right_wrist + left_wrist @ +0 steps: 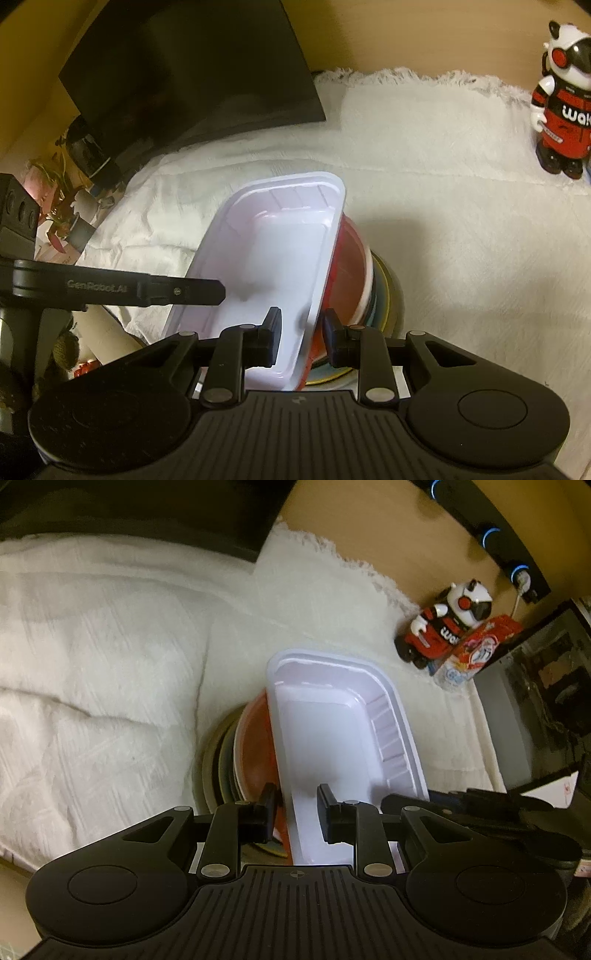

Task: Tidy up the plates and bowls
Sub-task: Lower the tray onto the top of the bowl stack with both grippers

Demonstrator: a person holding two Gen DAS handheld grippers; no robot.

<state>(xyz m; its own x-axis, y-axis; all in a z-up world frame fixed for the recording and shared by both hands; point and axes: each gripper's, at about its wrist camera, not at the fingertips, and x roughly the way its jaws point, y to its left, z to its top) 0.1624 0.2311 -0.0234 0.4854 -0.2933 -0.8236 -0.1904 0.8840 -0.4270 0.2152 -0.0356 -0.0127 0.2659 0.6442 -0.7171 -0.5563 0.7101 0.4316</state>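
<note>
A white textured cloth [110, 646] covers a wooden tabletop [388, 528]. At its centre a stack of plates and bowls [236, 760] rests on the cloth, a red bowl [351, 266] uppermost. A white rectangular tray [332, 731] sits tilted on the stack, overhanging the red bowl. Left gripper [295, 814]: fingers parted, straddling one long rim of the tray; whether they press it cannot be told. Right gripper [303, 336]: fingers parted, straddling the opposite long rim, contact likewise unclear. Right background: a red-and-white toy robot [443, 627] standing beside a colourful carton [476, 650].
</note>
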